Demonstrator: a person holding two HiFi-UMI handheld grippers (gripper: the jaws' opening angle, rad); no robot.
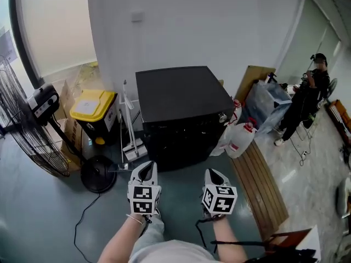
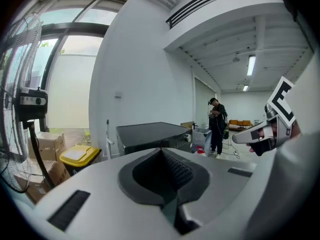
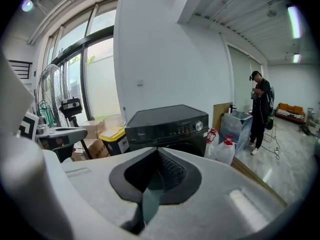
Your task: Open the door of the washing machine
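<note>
The black front-loading washing machine (image 1: 181, 97) stands against the white wall, its dark front (image 1: 178, 144) facing me. In the right gripper view its control panel with a silver knob (image 3: 199, 126) shows above the door (image 3: 186, 147), which looks closed. My left gripper (image 1: 146, 169) and right gripper (image 1: 214, 175) hover side by side over the floor, a short way in front of the machine and apart from it. Both are shut with nothing between the jaws. The left gripper view shows the machine (image 2: 150, 134) beyond its closed jaws.
Left of the machine stand a yellow-lidded bin (image 1: 94, 109), a white rack (image 1: 129, 125), cardboard boxes and a standing fan (image 1: 30, 122) with its round base (image 1: 98, 174). White jugs (image 1: 240, 138) and a wooden bench (image 1: 264, 188) lie to the right. A person (image 1: 306, 100) stands far right.
</note>
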